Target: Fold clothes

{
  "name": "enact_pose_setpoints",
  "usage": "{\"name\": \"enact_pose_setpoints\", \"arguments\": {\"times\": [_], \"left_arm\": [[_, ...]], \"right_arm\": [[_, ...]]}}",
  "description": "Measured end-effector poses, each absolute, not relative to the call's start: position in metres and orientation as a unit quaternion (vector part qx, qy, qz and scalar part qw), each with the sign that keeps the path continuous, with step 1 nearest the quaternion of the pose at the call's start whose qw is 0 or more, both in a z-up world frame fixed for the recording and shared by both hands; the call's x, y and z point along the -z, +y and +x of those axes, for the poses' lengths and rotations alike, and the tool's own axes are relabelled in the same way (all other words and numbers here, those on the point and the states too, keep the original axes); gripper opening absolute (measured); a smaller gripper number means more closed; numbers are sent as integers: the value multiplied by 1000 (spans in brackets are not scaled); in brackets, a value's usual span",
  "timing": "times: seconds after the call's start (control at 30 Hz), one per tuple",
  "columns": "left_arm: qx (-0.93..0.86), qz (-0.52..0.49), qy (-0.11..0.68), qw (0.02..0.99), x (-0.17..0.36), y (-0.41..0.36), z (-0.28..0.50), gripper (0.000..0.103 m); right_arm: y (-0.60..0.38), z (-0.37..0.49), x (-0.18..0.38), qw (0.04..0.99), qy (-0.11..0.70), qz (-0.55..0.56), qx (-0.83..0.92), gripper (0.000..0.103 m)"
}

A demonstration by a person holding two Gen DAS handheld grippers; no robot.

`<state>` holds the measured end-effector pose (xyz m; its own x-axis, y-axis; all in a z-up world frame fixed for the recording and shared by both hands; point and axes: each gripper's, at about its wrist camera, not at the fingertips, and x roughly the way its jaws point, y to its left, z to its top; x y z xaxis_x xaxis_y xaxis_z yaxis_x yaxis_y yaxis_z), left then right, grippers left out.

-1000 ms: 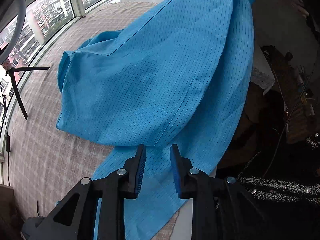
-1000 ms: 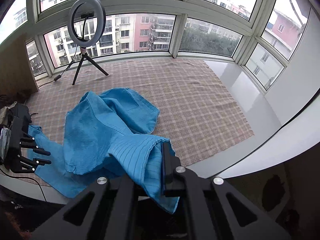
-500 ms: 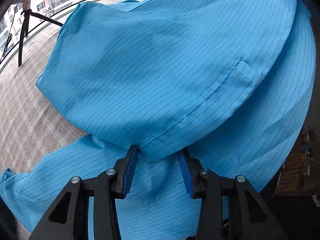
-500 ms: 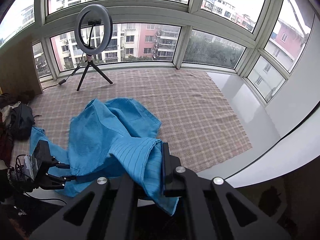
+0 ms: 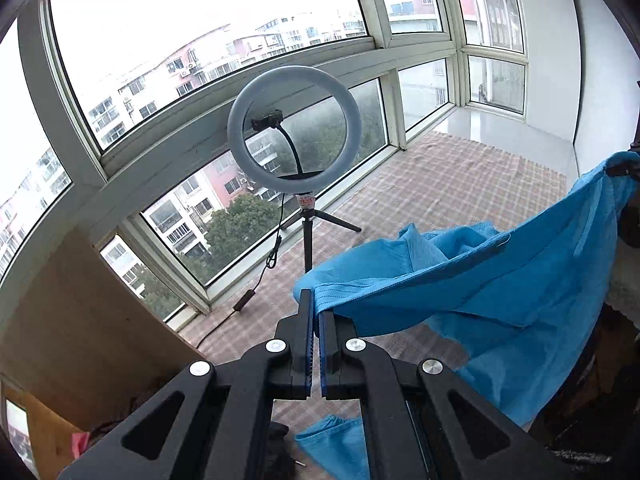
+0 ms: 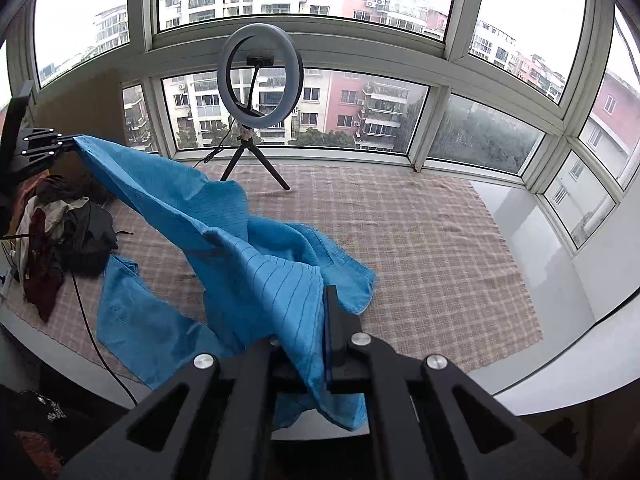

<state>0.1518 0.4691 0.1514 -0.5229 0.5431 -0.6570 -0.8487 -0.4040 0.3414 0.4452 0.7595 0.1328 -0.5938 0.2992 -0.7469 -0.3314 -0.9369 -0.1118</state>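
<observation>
The left gripper [image 5: 315, 308] pinches one edge of the blue garment [image 6: 224, 248], its jaws squeezed together. The right gripper [image 6: 320, 312] is clamped on another edge. The cloth hangs stretched between them, its bottom part lying on the checked mat [image 6: 420, 248]. A ring light [image 6: 260, 80] stands behind, by the window.
</observation>
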Motion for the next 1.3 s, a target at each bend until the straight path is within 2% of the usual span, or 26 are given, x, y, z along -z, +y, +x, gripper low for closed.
{"name": "enact_pose_setpoints", "arguments": {"times": [0.07,0.13,0.2,0.33,0.43,0.63,0.7,0.8,0.97,1.07,1.17,1.23,1.3], "left_arm": [[-785,-226,363,448,-144,466,175,1],[-752,-250,376,480,-113,469,202,1],[-696,-302,388,523,-60,481,231,1],[-559,-412,425,581,91,507,294,1],[-515,-441,408,611,147,516,326,3],[-519,-434,379,631,168,528,350,5],[-518,-430,376,637,170,529,357,24],[-528,-401,386,642,168,521,368,41],[-581,-346,414,610,182,513,378,46],[-592,-348,418,595,198,522,373,45],[-620,-344,418,568,196,533,354,2],[-648,-328,416,548,181,536,335,2],[-685,-293,414,522,141,535,303,1]], "right_arm": [[761,441,-130,180,17,-417,-891,2],[768,440,-126,185,24,-423,-887,2],[777,442,-121,196,31,-430,-881,2],[793,450,-106,216,41,-454,-863,2],[803,454,-95,228,47,-473,-850,2],[813,463,-84,240,52,-495,-834,2],[811,466,-84,239,47,-499,-831,2],[809,472,-83,238,42,-507,-828,2],[816,480,-78,242,49,-515,-821,2],[819,481,-77,242,53,-515,-820,2],[819,481,-77,241,55,-515,-821,2],[818,480,-79,243,48,-509,-824,2],[816,475,-88,252,30,-491,-833,2]]}}
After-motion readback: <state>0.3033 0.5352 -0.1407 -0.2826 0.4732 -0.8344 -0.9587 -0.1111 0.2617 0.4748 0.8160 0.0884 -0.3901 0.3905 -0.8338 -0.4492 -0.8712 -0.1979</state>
